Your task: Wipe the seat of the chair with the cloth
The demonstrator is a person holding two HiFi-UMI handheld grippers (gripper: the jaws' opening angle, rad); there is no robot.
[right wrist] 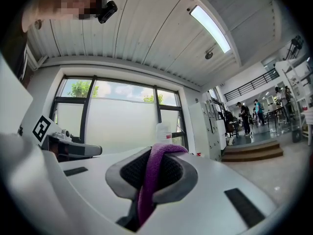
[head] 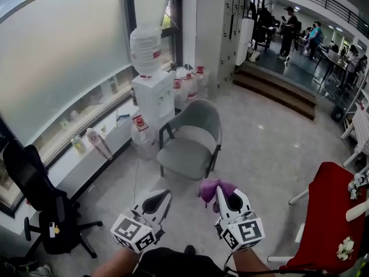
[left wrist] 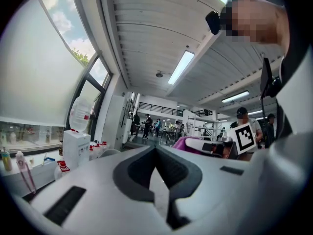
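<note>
Nearest the camera, both grippers are held low over the pale floor (head: 259, 149). The left gripper (head: 162, 197) has its jaws pressed together with nothing in them; its own view shows the pads meeting at the tips. The right gripper (head: 221, 193) is clamped on the purple cloth (head: 209, 189). In the right gripper view the cloth runs as a folded strip between the pads and curls over the tips. From the head view it bunches out to the left of the jaws. So the cloth is up in the air, short of the chair and not touching it.

Just past the grippers is the grey chair (head: 183, 154), with a curved back and dark legs, its seat facing the person. Off to the lower left there's a black office chair (head: 43, 209) by the window ledge, and on the right something draped in a red cover (head: 323, 212).

Right behind the grey chair stands a white water dispenser (head: 153, 100) with a big bottle (head: 145, 48) on top, and spare jugs (head: 187, 82) on the floor beside it. Further back come white lockers (head: 218, 27), then wooden steps (head: 277, 91), with people (head: 291, 27) standing around up there.
</note>
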